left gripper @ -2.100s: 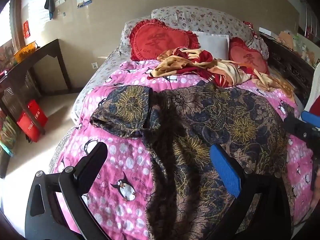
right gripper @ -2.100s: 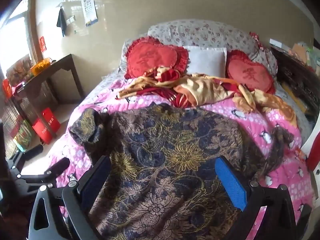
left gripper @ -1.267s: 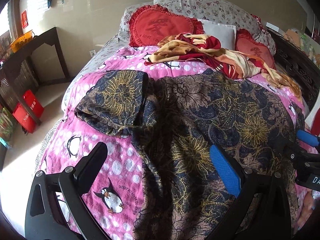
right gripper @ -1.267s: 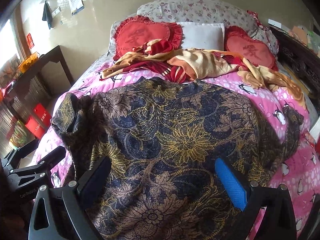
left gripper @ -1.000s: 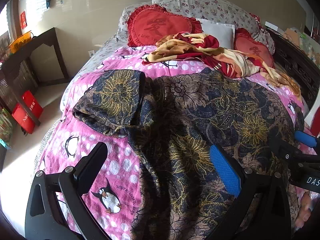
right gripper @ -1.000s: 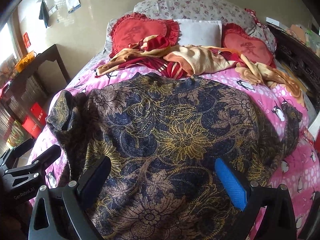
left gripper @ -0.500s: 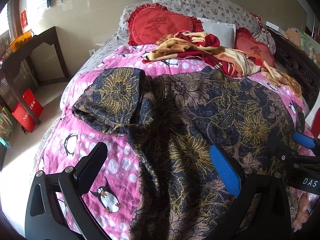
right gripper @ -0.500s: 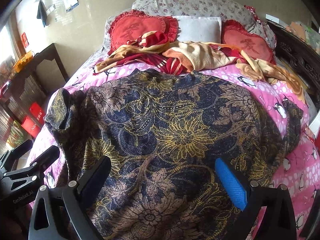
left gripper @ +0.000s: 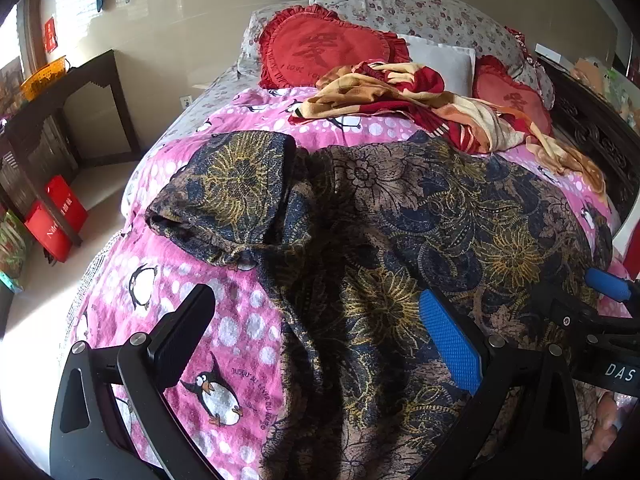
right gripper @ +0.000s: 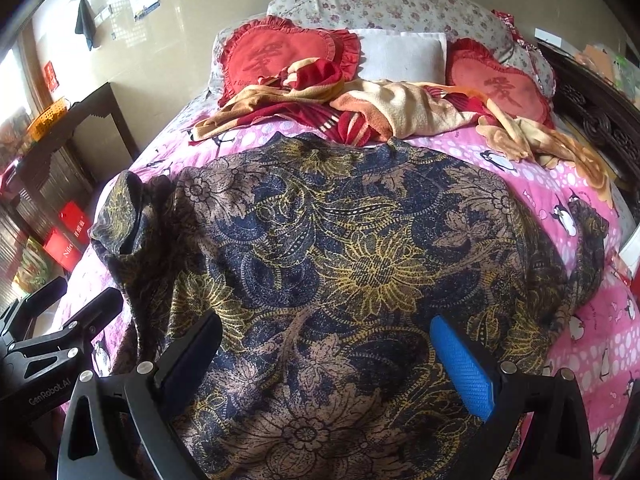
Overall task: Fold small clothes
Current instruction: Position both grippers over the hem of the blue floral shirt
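Note:
A dark blue and gold floral shirt (left gripper: 400, 232) lies spread flat on the pink penguin bedspread (left gripper: 224, 332), collar toward the pillows. Its left sleeve (left gripper: 236, 192) is bunched and folded over. It also fills the right wrist view (right gripper: 352, 264). My left gripper (left gripper: 316, 336) is open and empty, hovering above the shirt's lower left edge. My right gripper (right gripper: 328, 352) is open and empty above the shirt's lower middle. The left gripper also shows at the right wrist view's left edge (right gripper: 52, 332), and the right gripper at the left wrist view's right edge (left gripper: 600, 320).
A red and cream garment pile (right gripper: 360, 108) lies beyond the shirt's collar. Two red heart cushions (right gripper: 276, 56) and pillows sit at the headboard. A dark side table (left gripper: 60, 120) and red bags (left gripper: 56, 220) stand left of the bed. Dark furniture (right gripper: 600, 100) lines the right.
Both grippers have moved slightly forward and lower over the shirt, staying open. The shirt has not moved.

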